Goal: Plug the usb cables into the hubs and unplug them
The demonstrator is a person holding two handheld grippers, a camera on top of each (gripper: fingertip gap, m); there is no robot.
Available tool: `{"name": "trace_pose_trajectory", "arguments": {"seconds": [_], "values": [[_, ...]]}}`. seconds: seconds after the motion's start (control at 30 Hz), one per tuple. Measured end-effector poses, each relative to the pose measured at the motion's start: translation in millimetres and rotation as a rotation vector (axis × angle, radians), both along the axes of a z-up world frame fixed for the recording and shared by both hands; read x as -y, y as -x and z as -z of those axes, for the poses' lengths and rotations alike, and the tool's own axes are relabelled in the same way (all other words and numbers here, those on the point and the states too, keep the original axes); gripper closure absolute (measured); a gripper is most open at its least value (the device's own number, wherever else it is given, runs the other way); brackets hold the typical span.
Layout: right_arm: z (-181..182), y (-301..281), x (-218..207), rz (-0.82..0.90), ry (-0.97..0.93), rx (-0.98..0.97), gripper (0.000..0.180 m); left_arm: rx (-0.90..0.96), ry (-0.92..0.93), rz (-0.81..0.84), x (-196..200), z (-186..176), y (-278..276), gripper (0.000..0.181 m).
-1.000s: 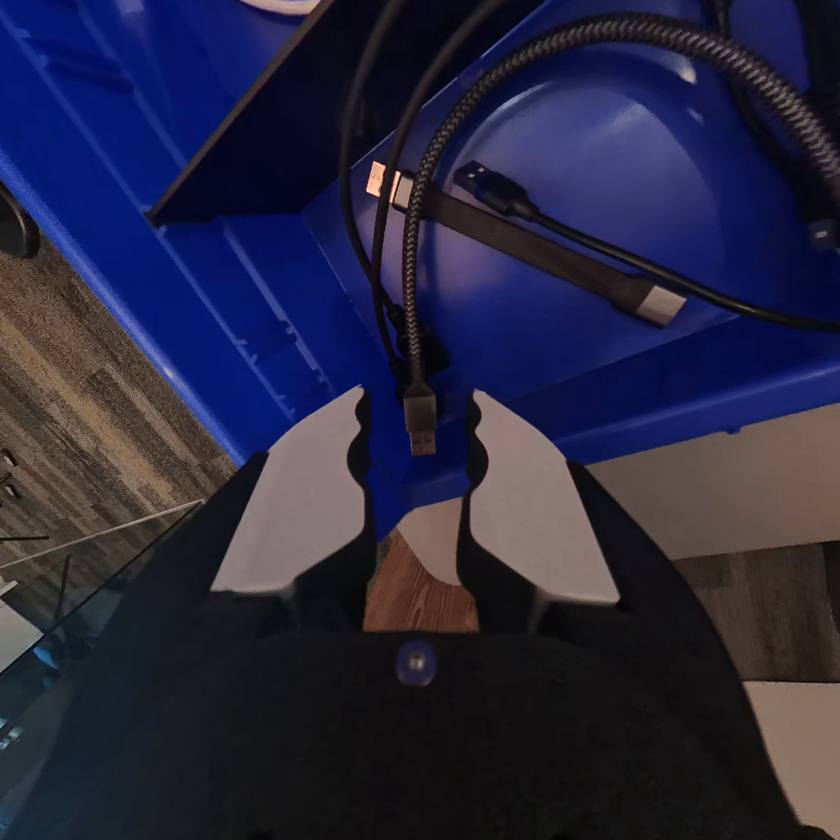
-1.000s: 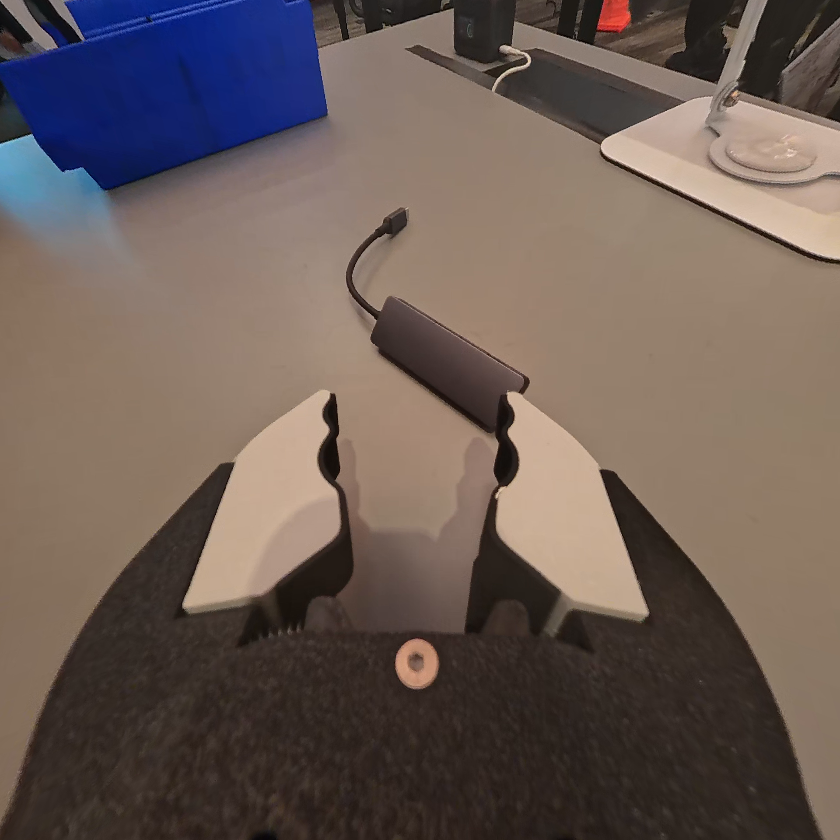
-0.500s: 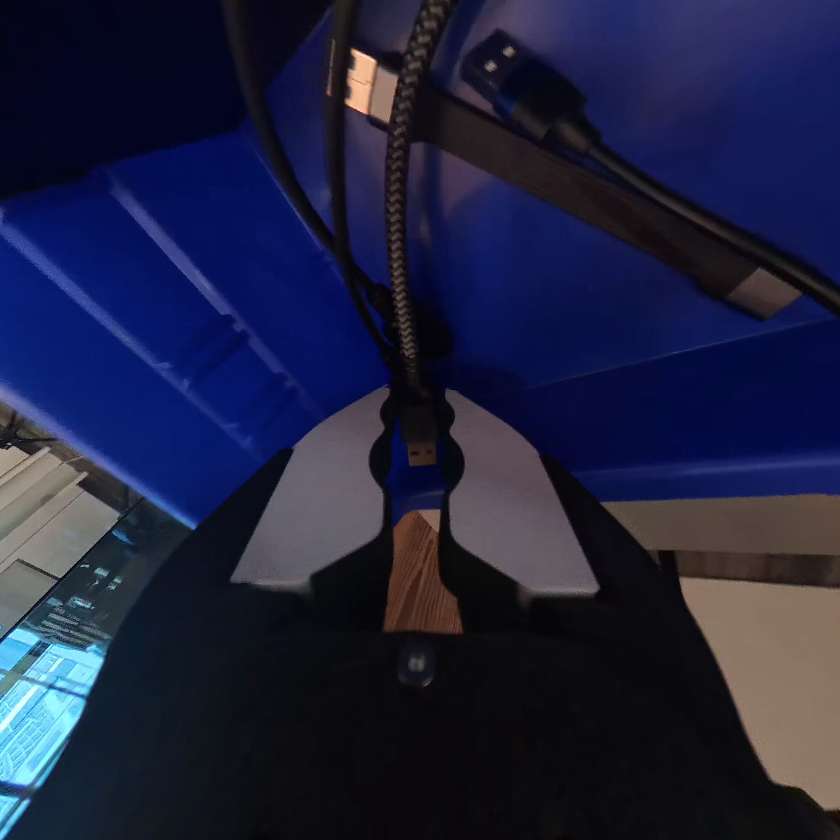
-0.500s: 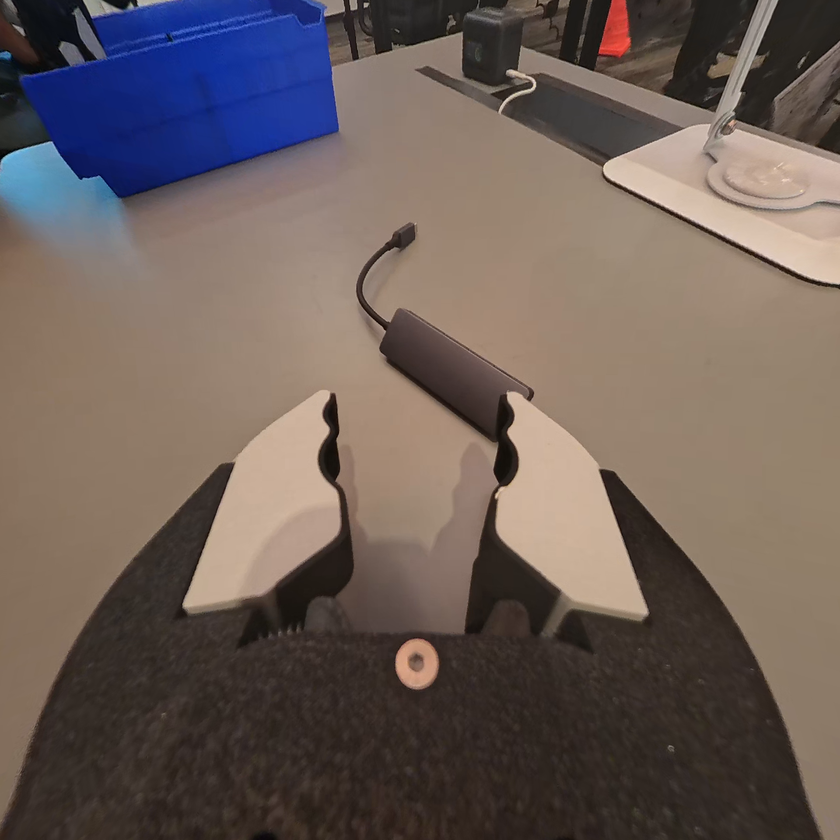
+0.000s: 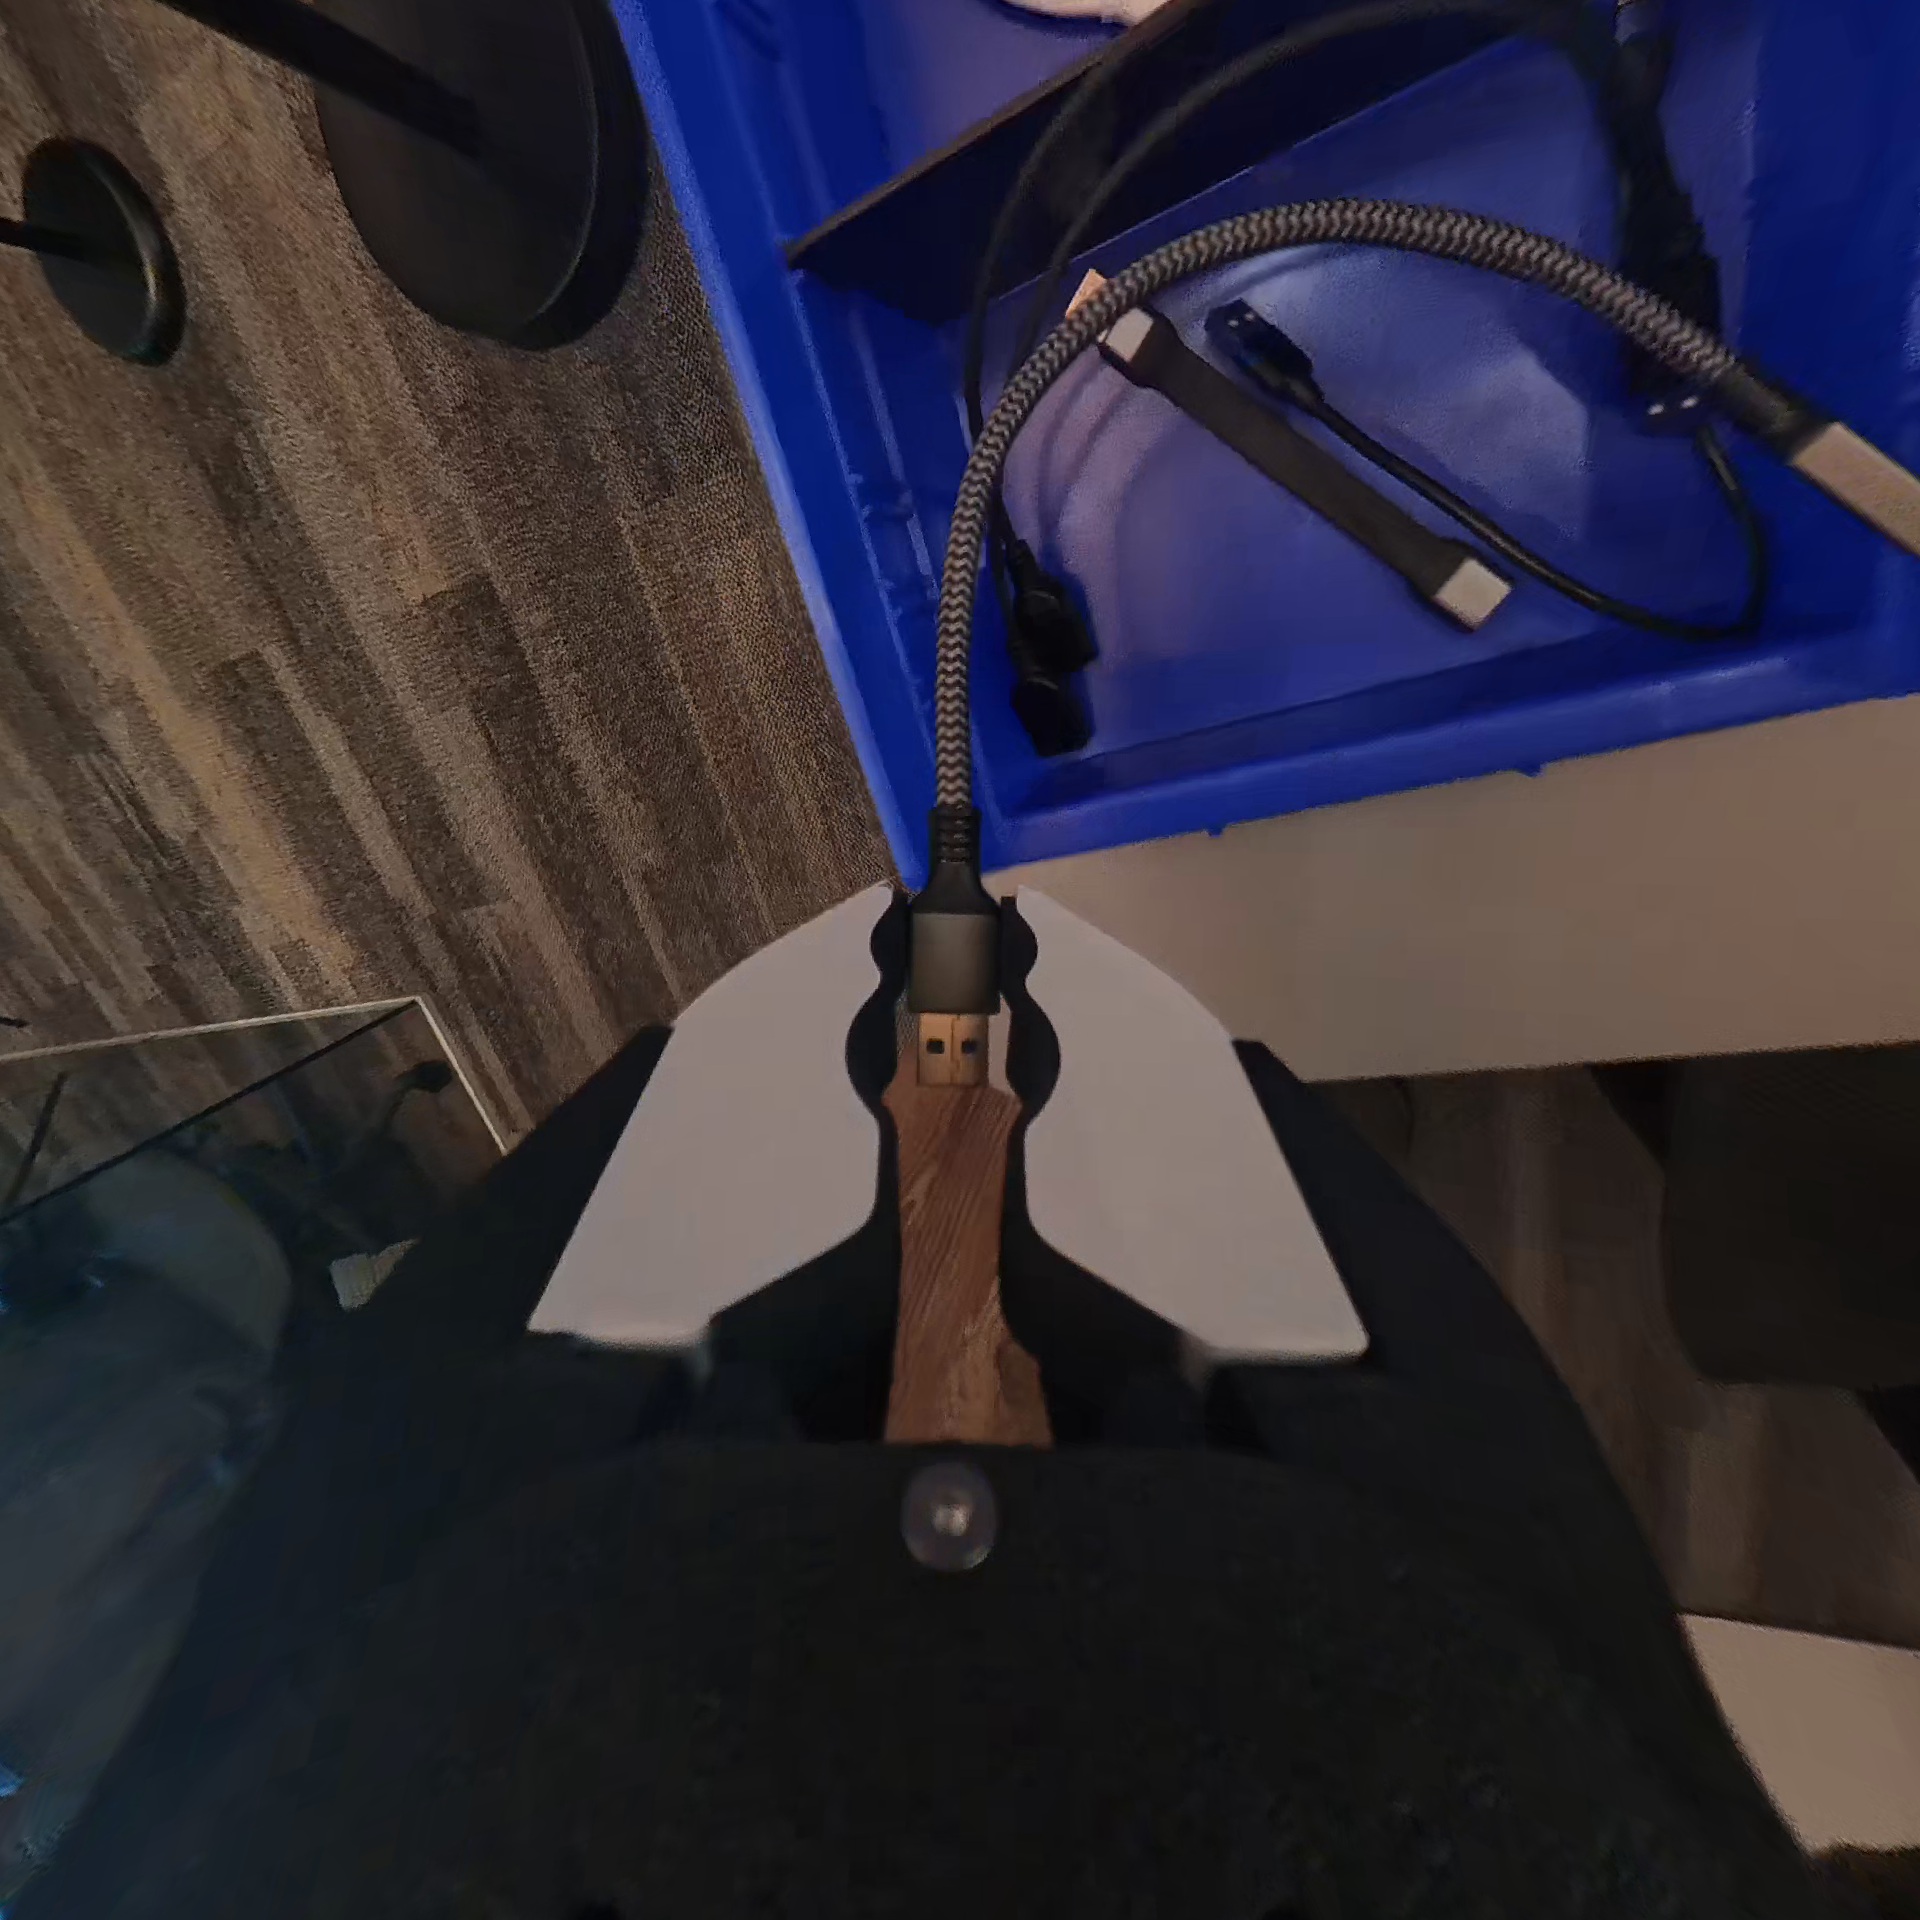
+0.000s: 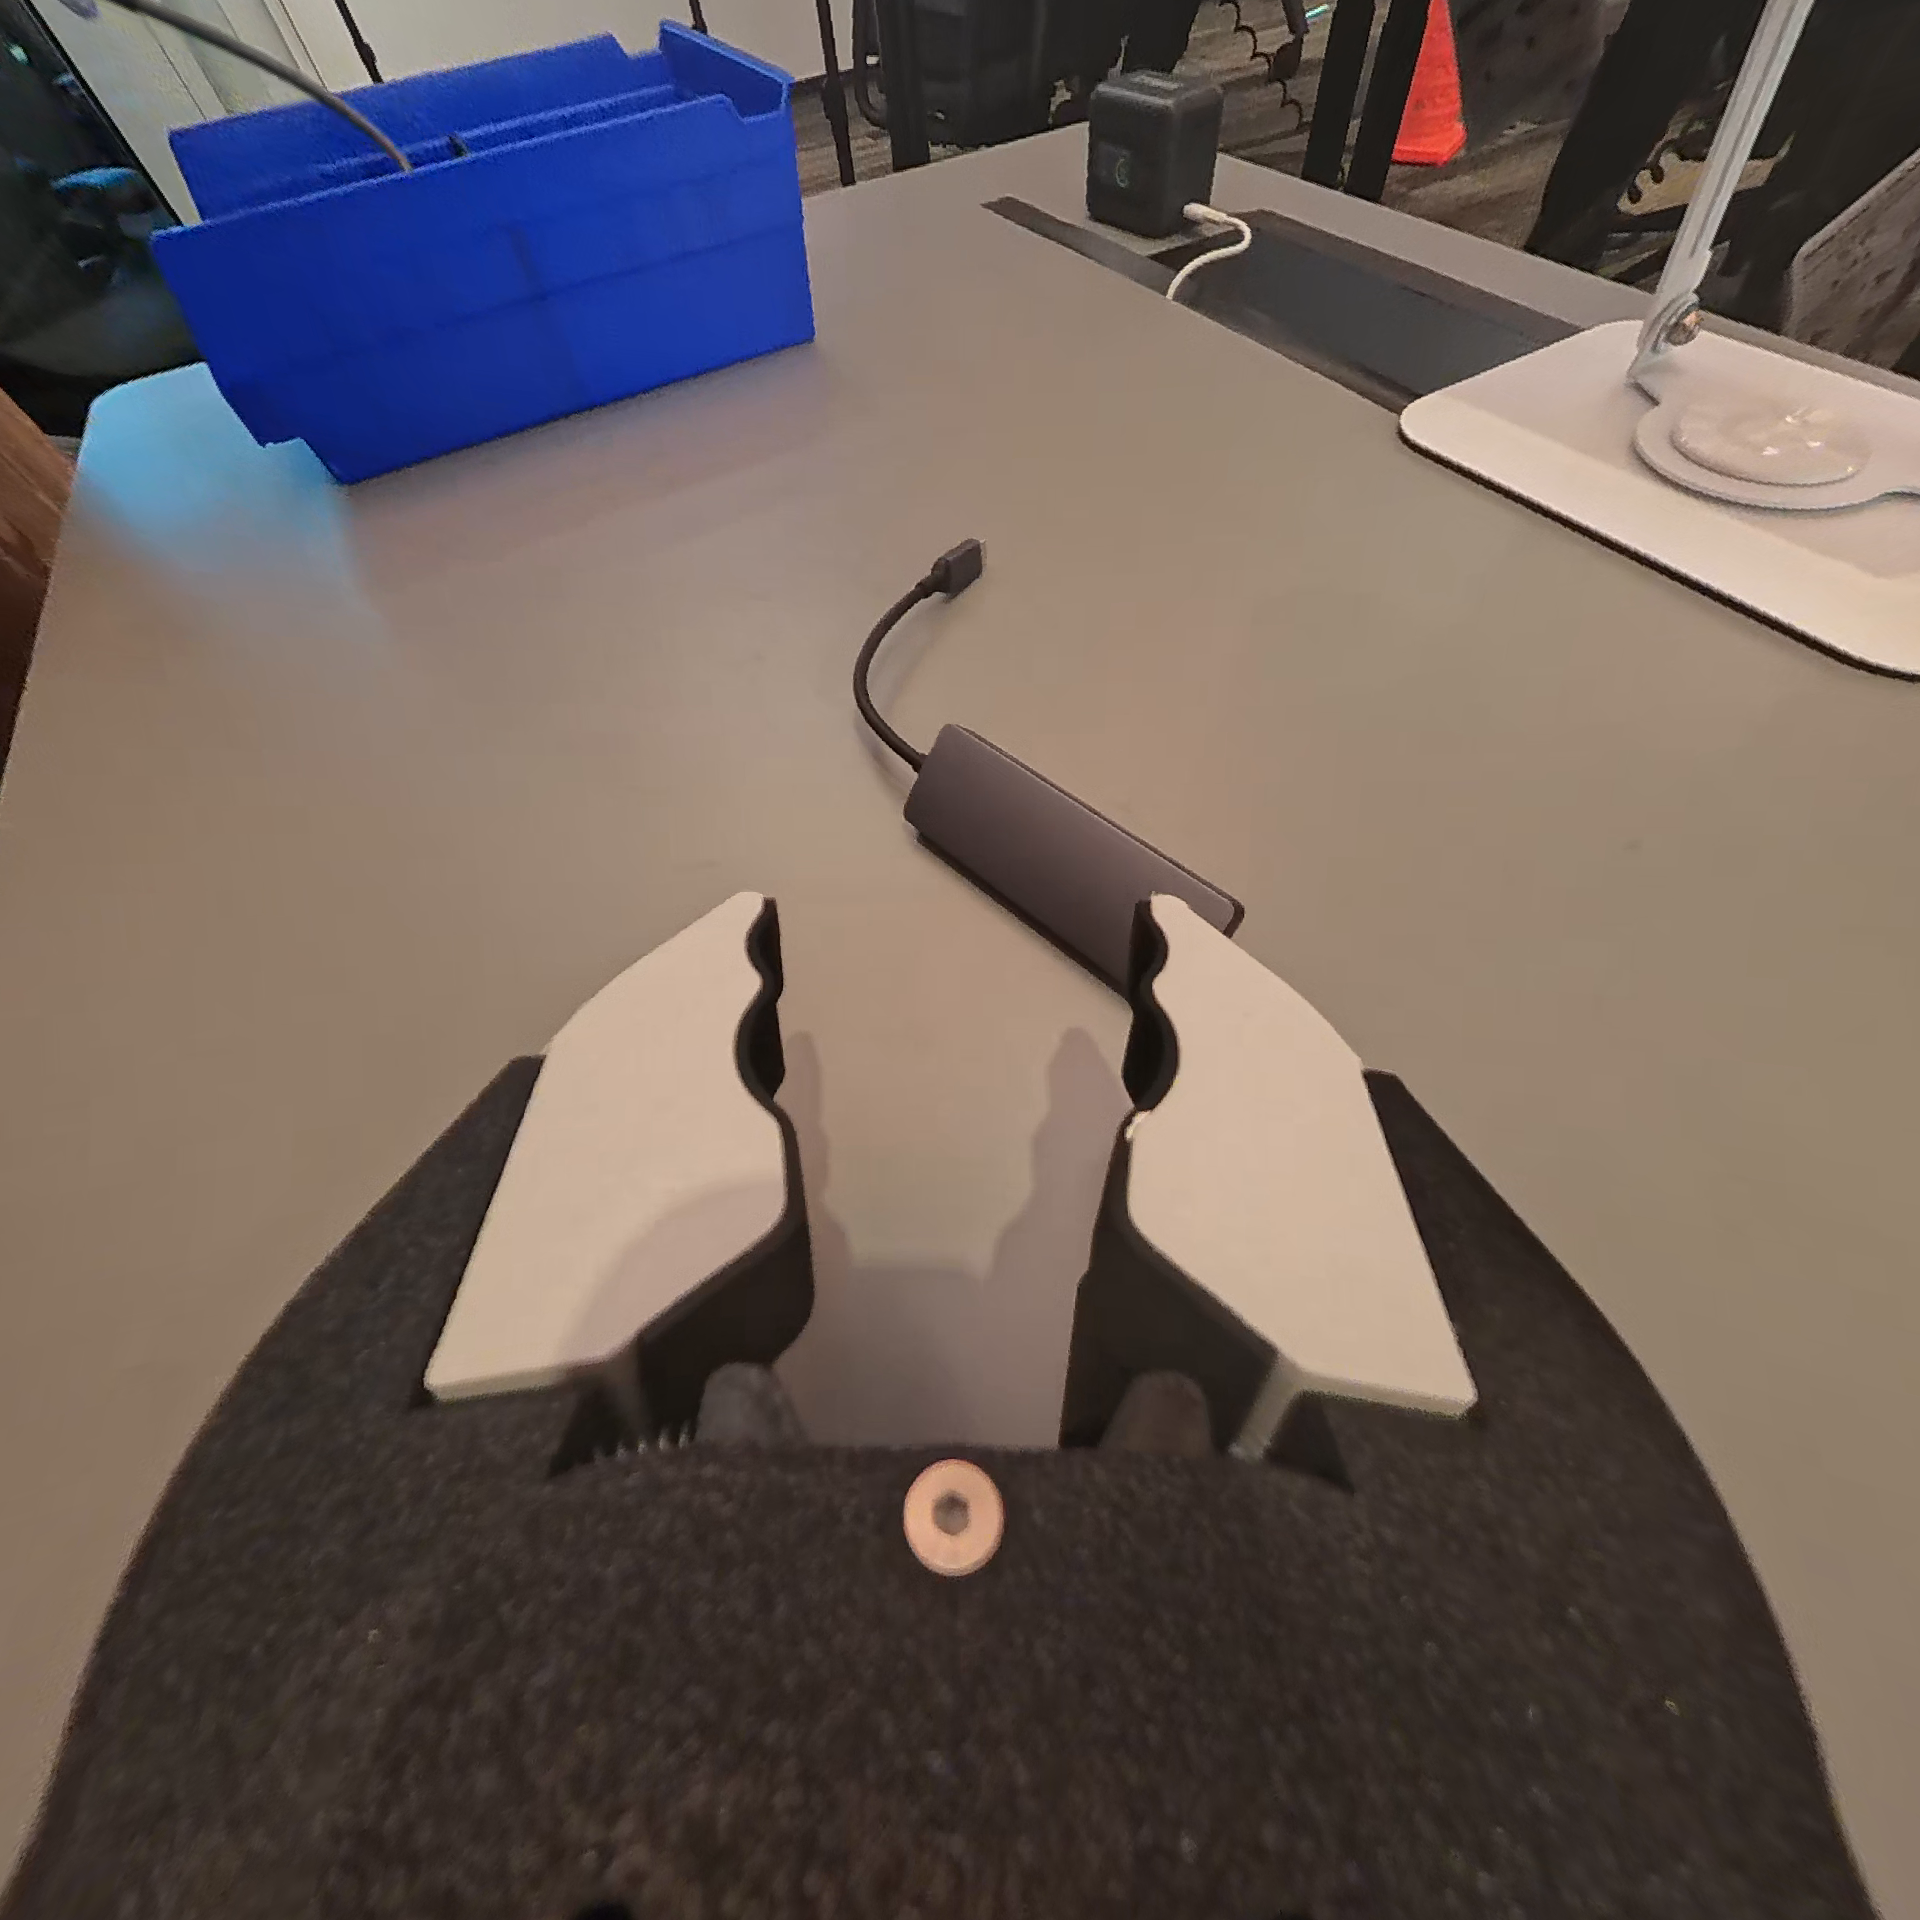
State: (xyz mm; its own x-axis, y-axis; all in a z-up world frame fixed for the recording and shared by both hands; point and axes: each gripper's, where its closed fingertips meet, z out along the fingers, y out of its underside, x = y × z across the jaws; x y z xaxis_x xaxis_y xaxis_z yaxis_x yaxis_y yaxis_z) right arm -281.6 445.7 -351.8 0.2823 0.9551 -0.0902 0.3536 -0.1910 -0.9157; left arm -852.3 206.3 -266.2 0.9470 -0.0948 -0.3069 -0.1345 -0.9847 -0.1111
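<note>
One gripper (image 5: 954, 961) clamping braided cable (image 5: 961, 582)

hub (image 6: 1070, 847) on table (image 6: 520, 727), centre | bin (image 6: 488, 301) on table at 10 o'clock of hub | stand base (image 6: 1662, 488) at 2 o'clock | cables (image 5: 1351, 499) in bin

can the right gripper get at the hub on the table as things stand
Probably yes: the right gripper is open and empty, the dark hub lies just ahead beside its right finger, and nothing on the grey table sits between.
</note>
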Motion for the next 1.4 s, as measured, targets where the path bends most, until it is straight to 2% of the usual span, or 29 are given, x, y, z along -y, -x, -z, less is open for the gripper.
{"name": "trace_pose_trajectory", "arguments": {"seconds": [0.13,0.23,0.4,0.57,0.67,0.8,1.0,1.2,1.4], "values": [[-5.3,1.1,3.1,-0.014,0.029,-0.04,0.118,0.002,0.02,-0.019,8.8,-38.8,-10.6,0.165],[-10.6,-0.6,3.0,-0.009,0.02,-0.06,0.119,-0.019,-0.041,-0.004,0.5,-74.8,-25.1,0.165],[-16.1,-5.9,-0.7,0.009,0.005,-0.075,0.119,-0.005,-0.217,0.104,-40.7,-120.8,-80.8,0.165],[-22.2,-15.7,-9.5,0.051,-0.018,-0.089,0.119,0.058,-0.337,0.297,-95.0,-124.6,-175.9,0.165],[-28.0,-24.1,-16.7,0.085,-0.021,-0.117,0.119,0.117,-0.388,0.453,-130.8,-102.1,-249.1,0.165],[-36.3,-40.3,-30.0,0.147,-0.024,-0.162,0.119,0.304,-0.375,0.636,-175.4,-34.2,-356.6,0.165],[-54.1,-74.7,-51.3,0.26,-0.043,-0.254,0.119,0.535,-0.298,0.756,-213.3,56.5,-473.9,0.165],[-62.0,-91.2,-58.5,0.297,-0.046,-0.291,0.119,0.704,-0.274,0.809,-224.4,98.9,-544.8,0.165],[-54.3,-83.6,-54.3,0.262,-0.05,-0.232,0.118,0.776,-0.278,0.853,-228.3,121.4,-574.1,0.165]]}}
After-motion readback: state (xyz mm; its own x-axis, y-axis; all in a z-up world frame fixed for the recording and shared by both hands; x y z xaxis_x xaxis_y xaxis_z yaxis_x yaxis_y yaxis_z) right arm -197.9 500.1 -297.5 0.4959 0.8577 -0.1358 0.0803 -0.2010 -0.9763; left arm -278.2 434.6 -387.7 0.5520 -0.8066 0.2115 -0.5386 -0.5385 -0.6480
